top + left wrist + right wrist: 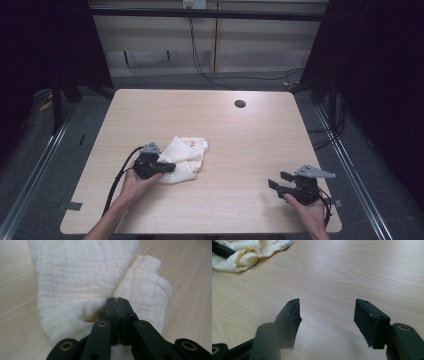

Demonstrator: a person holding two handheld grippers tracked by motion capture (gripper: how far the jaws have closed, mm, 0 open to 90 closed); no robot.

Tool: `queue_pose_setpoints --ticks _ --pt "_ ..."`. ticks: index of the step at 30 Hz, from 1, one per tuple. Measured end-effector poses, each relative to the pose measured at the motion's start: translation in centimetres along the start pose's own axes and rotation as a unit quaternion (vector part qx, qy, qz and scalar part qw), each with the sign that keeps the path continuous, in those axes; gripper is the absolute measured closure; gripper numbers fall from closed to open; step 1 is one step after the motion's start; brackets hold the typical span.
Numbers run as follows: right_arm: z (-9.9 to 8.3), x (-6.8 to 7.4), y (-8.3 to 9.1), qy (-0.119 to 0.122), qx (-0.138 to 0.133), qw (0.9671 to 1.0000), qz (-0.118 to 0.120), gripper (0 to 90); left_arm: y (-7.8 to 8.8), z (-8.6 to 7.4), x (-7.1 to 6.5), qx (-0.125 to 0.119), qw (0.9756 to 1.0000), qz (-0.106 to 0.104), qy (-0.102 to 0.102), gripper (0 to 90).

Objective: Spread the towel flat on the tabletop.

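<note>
A crumpled white cloth lies left of the middle of the light wooden table. My left gripper lies low at the cloth's near left edge, pointing right. In the left gripper view its black jaws are pressed together, with a puckered fold of the cloth pinched at their tips. My right gripper rests near the table's front right corner, pointing left. Its jaws stand wide apart over bare wood with nothing between them. The cloth lies far off at the upper left of the right gripper view.
A round cable hole sits in the tabletop toward the back. Black cables run over the floor behind the table, and metal rails flank it. A black cable trails from my left gripper across the table's front left.
</note>
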State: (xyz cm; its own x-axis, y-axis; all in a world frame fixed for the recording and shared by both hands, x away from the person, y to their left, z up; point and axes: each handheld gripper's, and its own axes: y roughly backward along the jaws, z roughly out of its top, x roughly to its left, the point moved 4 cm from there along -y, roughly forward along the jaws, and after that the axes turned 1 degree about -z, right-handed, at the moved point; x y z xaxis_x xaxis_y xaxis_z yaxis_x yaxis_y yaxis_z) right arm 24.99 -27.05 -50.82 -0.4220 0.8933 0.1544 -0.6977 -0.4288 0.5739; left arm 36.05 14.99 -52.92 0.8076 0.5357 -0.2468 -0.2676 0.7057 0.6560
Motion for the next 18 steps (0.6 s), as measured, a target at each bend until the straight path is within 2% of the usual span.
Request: queue_pose_setpoints --ticks 5,9,13,18 --pt "0.0 0.2 -0.1 -0.003 0.001 1.0 0.008 38.3 -0.4 0.1 -0.8 0.003 1.0 -0.009 0.002 88.7" --pt "-0.2 0.4 -0.5 -0.003 0.012 0.9997 0.019 38.2 -0.6 0.1 -1.5 0.01 0.9997 -0.02 -0.007 89.0" --pt "-0.1 0.8 -0.5 -0.004 0.01 0.9996 0.025 38.2 -0.8 0.1 -2.3 0.016 0.9994 -0.023 -0.019 89.0" --pt "0.0 1.7 -0.6 0.002 0.017 0.9994 0.031 38.1 -1.0 0.1 -3.3 0.021 0.9988 -0.032 -0.03 88.9"
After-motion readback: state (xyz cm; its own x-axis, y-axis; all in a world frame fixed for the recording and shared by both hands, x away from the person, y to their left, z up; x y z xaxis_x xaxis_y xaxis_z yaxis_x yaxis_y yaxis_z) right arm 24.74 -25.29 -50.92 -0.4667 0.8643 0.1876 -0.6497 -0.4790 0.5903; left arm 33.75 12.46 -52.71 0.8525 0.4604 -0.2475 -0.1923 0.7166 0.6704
